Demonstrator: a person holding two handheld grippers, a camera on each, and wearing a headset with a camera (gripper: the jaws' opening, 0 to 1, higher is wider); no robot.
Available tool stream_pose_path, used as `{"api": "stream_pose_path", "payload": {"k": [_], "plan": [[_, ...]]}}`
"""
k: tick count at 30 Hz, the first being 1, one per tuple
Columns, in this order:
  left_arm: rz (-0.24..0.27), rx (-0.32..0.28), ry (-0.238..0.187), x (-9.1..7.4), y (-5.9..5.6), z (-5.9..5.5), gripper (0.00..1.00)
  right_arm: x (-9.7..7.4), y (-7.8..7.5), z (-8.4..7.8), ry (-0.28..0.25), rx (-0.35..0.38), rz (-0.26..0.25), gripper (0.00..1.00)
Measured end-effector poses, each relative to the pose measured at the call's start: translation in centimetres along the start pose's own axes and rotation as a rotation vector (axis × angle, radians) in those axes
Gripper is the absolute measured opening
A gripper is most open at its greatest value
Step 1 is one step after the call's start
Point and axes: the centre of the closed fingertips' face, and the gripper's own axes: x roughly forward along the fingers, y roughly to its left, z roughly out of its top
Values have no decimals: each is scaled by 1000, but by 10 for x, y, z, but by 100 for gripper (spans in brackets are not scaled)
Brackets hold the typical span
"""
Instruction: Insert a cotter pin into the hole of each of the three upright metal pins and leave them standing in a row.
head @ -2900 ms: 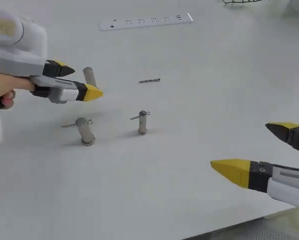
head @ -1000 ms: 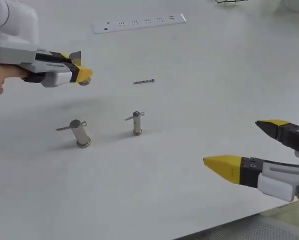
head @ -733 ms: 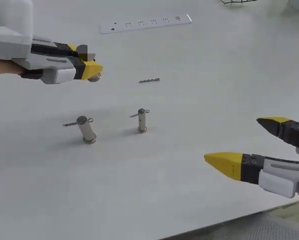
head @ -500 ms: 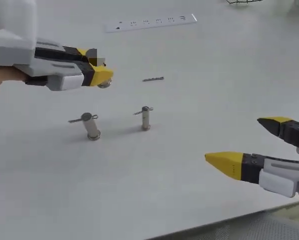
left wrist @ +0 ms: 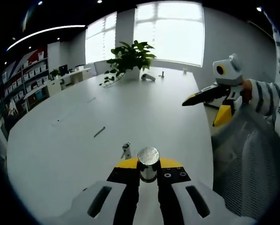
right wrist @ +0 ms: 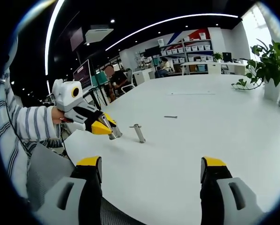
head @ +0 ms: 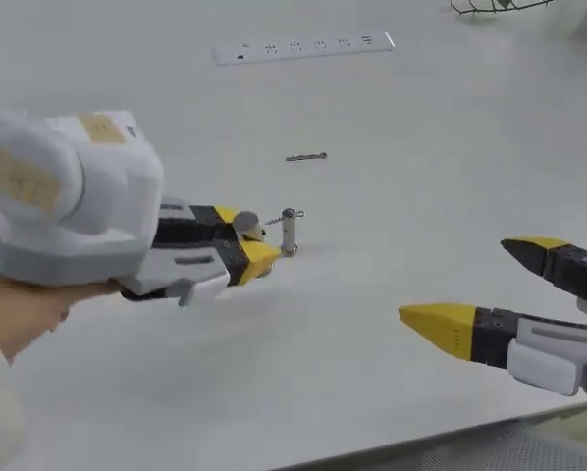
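Observation:
My left gripper (head: 254, 238) is shut on a bare metal pin (head: 246, 226), whose round end (left wrist: 148, 157) shows between the yellow fingertips of the left gripper (left wrist: 148, 169). Just to its right, an upright pin (head: 290, 232) with a cotter pin through its top stands on the white table. A loose cotter pin (head: 306, 157) lies farther back. My right gripper (head: 460, 283) hovers open and holds nothing at the near right. In the right gripper view, the open right gripper (right wrist: 151, 171) faces the left gripper (right wrist: 103, 126), the standing pin (right wrist: 139, 132) and the loose cotter pin (right wrist: 170, 116).
A white power strip (head: 303, 46) lies at the far side of the table (head: 421, 147). The table's near edge (head: 451, 446) runs below the right gripper. A potted plant (left wrist: 130, 58) stands at the far end. A person sits in the background (right wrist: 113, 75).
My left gripper closed on the third pin, lifted it and carried it nearer and rightward, beside the fitted pin. It now covers the other fitted pin. The right gripper stayed put.

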Motion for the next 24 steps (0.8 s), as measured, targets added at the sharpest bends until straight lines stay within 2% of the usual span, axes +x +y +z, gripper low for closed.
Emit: {"api": "stream_pose_path", "payload": {"k": [3,12,19,24], "plan": [[2,4,2,4,-8,-6,10,1,1,-2,7,-1,5,85],[14,-16,14,14,-20,-18,10,5,5,-4,24,-10,24,85],[-2,43,51,21,-33,-30,10,7,8,-7,39,-12,42,85],[-15,54,60,24,-38,-36,10,8,8,-8,46,-17,52,85]]}}
